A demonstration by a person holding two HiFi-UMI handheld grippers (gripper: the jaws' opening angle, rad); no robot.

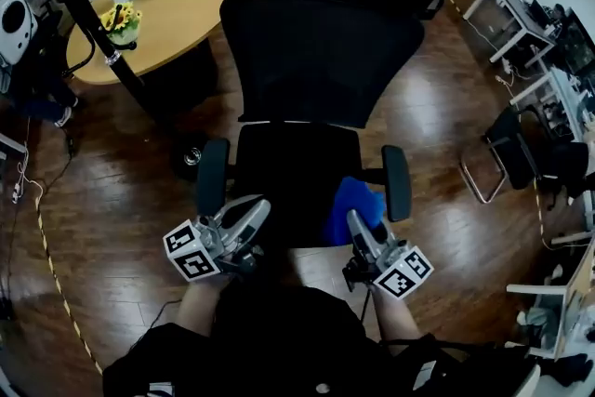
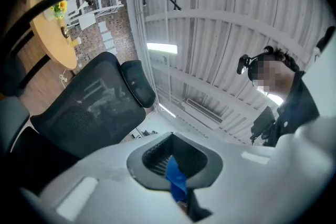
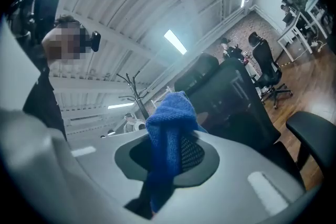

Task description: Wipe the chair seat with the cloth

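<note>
Black office chair [image 1: 321,23] dead ahead, wood floor [image 1: 121,200] around it. Blue cloth [image 1: 356,207] bunched on the seat [image 1: 279,167], front-right corner, beside the right armrest [image 1: 397,181]. Right gripper [image 1: 357,226] is clamped tight on the cloth. Left gripper [image 1: 253,217] has its jaws together over the seat's front-left, apart from the cloth; blue sliver at the seam, unidentifiable.

An office: a black mesh swivel chair [image 1: 321,33], a round wooden table [image 1: 186,5] and white desks [image 1: 514,14].
</note>
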